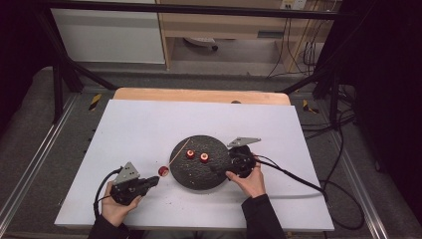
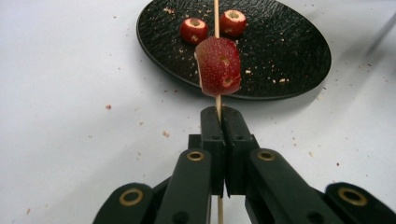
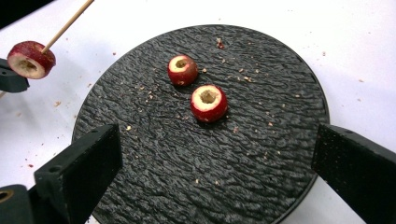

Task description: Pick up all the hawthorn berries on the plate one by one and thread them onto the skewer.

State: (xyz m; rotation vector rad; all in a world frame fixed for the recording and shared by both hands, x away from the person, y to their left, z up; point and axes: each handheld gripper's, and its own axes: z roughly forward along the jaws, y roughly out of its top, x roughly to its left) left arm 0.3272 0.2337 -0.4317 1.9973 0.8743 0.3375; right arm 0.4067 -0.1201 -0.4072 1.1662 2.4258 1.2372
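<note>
Left gripper (image 2: 218, 116) is clamped on a thin wooden skewer (image 2: 216, 18) with one cored red fruit (image 2: 218, 65) threaded on, held over the white bench (image 1: 149, 124) just beside the black plate (image 3: 280, 186). Right gripper (image 3: 215, 154) hovers wide open above that plate; threading looks underway, and next it must close on the nearer fruit (image 3: 208, 102), the other fruit (image 3: 182, 70) waiting behind.

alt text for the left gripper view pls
The left gripper, jaws shut, holds a thin wooden skewer with one red cored fruit piece threaded on it. Beyond, two more pieces lie on a round black plate on a white table.
</note>
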